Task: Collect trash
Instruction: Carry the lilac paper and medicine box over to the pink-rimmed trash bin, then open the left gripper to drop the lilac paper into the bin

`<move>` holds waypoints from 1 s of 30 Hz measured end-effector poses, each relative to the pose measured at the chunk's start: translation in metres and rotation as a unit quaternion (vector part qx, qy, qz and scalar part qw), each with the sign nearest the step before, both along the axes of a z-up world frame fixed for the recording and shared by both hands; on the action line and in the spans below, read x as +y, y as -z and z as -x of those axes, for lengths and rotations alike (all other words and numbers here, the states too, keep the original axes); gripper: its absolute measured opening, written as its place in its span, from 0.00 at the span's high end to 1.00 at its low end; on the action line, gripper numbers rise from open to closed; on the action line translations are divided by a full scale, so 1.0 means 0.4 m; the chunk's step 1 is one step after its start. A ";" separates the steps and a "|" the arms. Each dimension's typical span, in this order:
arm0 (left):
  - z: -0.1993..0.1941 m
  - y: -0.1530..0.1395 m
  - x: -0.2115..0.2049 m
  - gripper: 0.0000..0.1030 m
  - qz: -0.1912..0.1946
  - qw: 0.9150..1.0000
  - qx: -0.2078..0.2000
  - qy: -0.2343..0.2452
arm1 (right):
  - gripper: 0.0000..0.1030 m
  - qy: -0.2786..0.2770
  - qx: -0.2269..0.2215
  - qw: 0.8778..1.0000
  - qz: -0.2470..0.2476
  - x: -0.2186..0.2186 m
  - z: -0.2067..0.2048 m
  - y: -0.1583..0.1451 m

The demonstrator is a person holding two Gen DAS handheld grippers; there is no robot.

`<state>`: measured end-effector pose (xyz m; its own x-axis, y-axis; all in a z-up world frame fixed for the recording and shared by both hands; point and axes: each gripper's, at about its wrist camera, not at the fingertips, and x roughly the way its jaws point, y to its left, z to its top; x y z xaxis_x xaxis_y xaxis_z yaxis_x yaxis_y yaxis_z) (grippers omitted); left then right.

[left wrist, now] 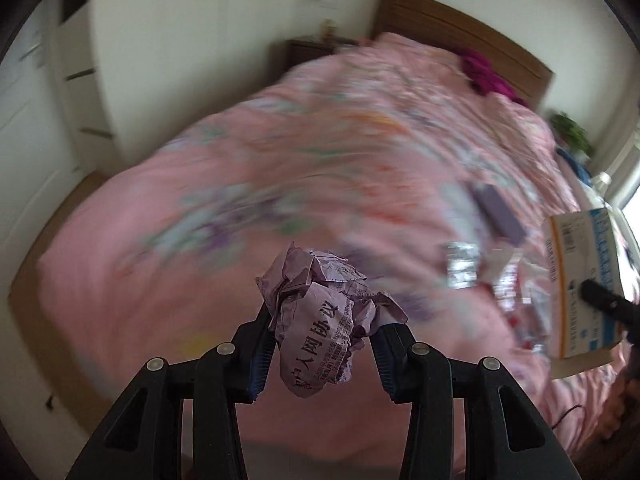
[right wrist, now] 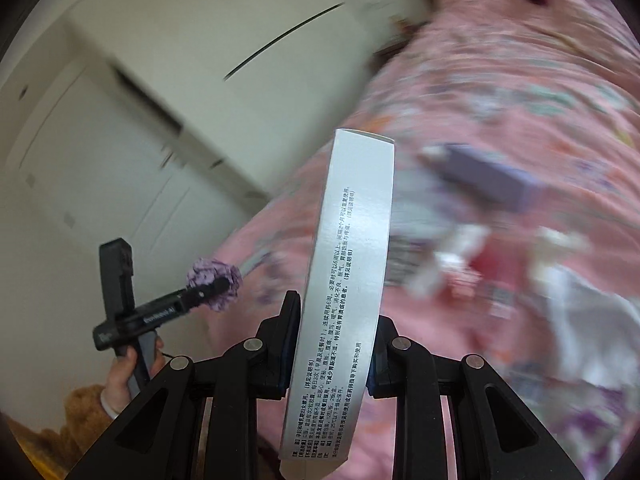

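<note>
- Left wrist view: the left gripper (left wrist: 322, 344) is clenching a crumpled paper ball (left wrist: 320, 316) between its two fingers, holding it in the air above the pink bed (left wrist: 248, 184).
- Right wrist view: the right gripper (right wrist: 334, 352) is grasping a flat medicine box (right wrist: 344, 280) by its narrow silver side, with the box standing out long and nearly upright past the fingers.
- More trash is lying on the bedspread: a purple box (left wrist: 502, 214), a silver blister pack (left wrist: 460, 266), and a blurred heap of wrappers (left wrist: 516, 300) just beside it.
- No bin is showing in either view, so where the two loads should go cannot be told from here.
- Judging from both grippers being full, the step in hand is carrying these two pieces off before coming back for the rest.
- To do it well, the squeeze on the paper ball should be kept steady, since crumpled paper is springy and may be slipping out if the fingers ease.
- The box is being held near one end only, so it is likely to swing; moving it slowly and keeping it upright should be stopping it from levering out of the pads.
- The two grippers are near each other, so they should be kept apart while travelling.
</note>
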<state>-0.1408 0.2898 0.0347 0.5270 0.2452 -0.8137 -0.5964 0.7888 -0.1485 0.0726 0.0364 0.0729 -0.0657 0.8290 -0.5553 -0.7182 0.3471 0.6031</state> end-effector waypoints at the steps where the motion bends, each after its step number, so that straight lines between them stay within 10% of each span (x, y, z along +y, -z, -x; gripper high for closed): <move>1: 0.053 0.003 0.031 0.56 -0.004 1.000 0.004 -0.025 | 0.74 -0.024 -0.003 1.000 -0.001 0.057 0.029 -0.007; 8: 0.376 0.068 0.199 0.56 -0.008 0.985 0.034 -0.170 | 0.74 -0.169 -0.005 0.986 0.005 0.385 0.246 -0.020; 17: 0.772 0.333 0.301 0.56 0.087 0.939 0.092 -0.319 | 0.74 -0.342 0.017 0.938 0.052 0.720 0.587 0.065; 24: 0.821 0.560 0.341 0.56 0.167 0.921 0.107 -0.335 | 0.74 -0.402 0.015 0.910 0.102 0.864 0.770 0.150; 30: 0.811 0.642 0.402 0.55 0.173 0.923 0.103 -0.327 | 0.74 -0.410 0.003 0.903 0.127 0.914 0.820 0.189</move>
